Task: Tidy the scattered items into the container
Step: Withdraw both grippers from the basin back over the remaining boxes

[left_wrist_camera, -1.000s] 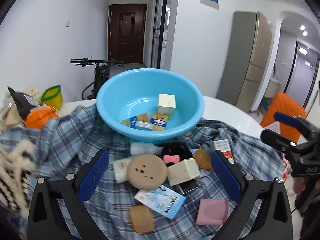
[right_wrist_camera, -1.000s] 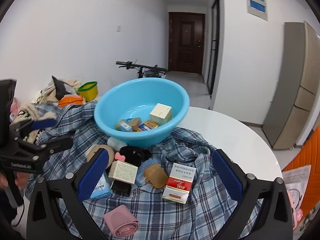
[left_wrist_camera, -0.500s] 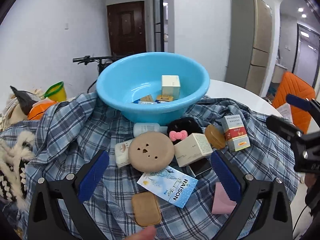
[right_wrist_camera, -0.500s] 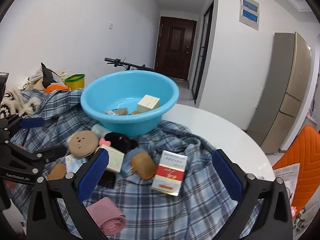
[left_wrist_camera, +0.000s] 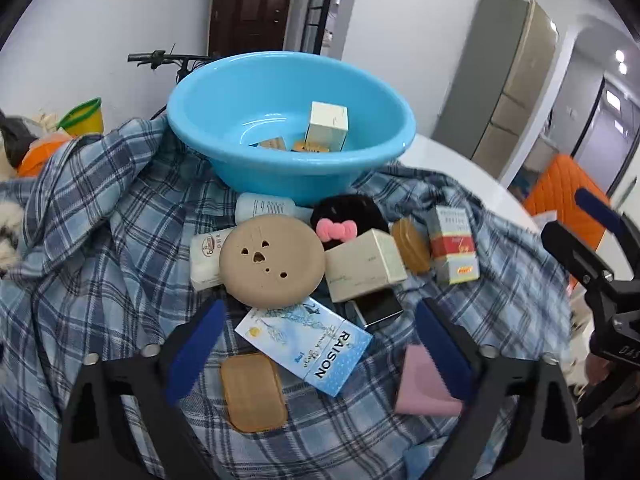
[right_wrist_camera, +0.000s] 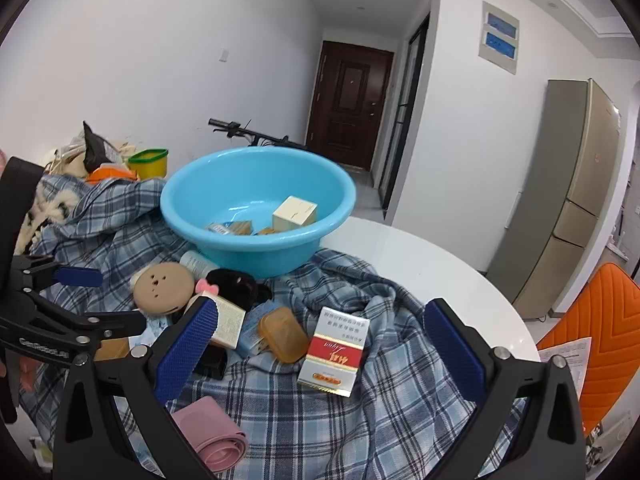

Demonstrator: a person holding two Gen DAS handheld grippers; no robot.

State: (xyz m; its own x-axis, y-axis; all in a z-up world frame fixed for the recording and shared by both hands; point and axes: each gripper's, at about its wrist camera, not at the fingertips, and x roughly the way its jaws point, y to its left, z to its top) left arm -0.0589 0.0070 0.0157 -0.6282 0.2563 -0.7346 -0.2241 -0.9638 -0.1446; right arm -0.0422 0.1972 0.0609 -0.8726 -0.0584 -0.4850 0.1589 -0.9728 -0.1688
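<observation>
A light-blue basin sits on a plaid cloth and holds a cream box and a few small packs. Scattered in front of it are a round tan compact, a blue RAISON box, a tan pad and a pink roll. My left gripper hangs low over the RAISON box, jaws closing, with the pads clear of it. My right gripper stands open around a red-and-white box without touching it.
Also on the cloth: a cream carton, an amber soap, a black pouch with a pink bow, a white bottle and a phone. A yellow-green cup stands back left. The white table edge curves right.
The left gripper has dipped towards the items and its jaws have narrowed, so the RAISON box now lies between the fingers. The right gripper has sunk a little towards the red-and-white box.
</observation>
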